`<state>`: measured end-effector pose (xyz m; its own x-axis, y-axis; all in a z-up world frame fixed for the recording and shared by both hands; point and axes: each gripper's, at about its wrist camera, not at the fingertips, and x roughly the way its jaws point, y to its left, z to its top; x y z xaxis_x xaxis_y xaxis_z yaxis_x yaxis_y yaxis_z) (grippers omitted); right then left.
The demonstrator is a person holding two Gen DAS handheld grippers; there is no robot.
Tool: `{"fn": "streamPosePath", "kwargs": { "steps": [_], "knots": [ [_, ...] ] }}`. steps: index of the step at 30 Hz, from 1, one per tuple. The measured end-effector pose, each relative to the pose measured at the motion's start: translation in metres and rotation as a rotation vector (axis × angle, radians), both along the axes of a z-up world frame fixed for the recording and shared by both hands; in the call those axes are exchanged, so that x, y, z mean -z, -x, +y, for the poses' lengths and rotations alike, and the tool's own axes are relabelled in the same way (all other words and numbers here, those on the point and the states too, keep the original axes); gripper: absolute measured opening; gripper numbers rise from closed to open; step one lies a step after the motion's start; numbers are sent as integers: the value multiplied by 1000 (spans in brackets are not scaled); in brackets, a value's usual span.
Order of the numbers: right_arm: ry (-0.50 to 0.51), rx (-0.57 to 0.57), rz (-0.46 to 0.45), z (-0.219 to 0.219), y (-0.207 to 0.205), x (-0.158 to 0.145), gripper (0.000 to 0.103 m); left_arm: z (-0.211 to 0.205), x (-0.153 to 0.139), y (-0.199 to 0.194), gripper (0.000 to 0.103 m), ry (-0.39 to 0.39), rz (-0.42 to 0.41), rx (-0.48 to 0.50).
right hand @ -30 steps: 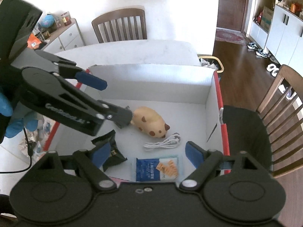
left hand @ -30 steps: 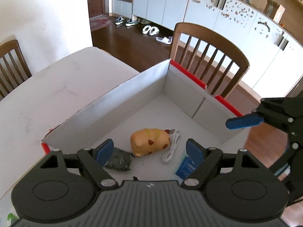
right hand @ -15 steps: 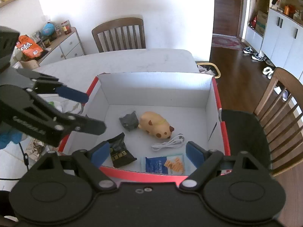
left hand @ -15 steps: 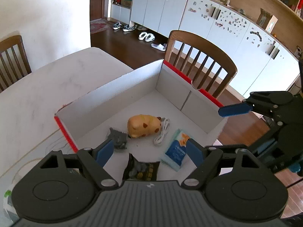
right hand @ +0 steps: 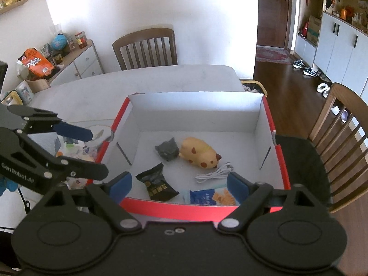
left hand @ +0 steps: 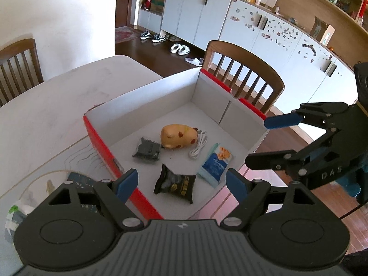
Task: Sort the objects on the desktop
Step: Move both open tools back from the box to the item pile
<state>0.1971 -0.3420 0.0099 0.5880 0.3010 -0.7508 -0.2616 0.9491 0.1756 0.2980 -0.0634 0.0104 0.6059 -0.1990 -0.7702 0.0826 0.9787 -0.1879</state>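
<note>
Both grippers spread and empty over a red-rimmed box of sorted odds and ends.

The white table (right hand: 161, 80) carries the open box (right hand: 195, 105), with a wooden chair (left hand: 243, 69) just beyond its far wall. The left gripper (left hand: 181, 184) and the right gripper (right hand: 179, 184) both hang above the near rim, jaws wide apart (the right's have just been opening, nothing between them). On the box floor lie a yellow spotted toy animal (right hand: 199, 153), a blue snack packet (left hand: 215, 164), a black packet (right hand: 157, 184), a grey pouch (left hand: 147, 150) touching the toy, and a coiled white cable (right hand: 215, 172).
</note>
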Motion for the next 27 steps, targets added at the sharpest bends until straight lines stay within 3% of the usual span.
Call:
{"fn": "streamPosePath", "kwargs": {
  "steps": [8,12,27],
  "knots": [
    [0,-9,-35,20,16,-2,96,8,6,25,86,-13,-4,-25],
    [-4,0,-41,31,23,0,97,16,9,38,102,-20,-15,-49],
    [-10,3,-69,89,61,0,99,65,18,94,103,2,-37,-118]
  ]
}}
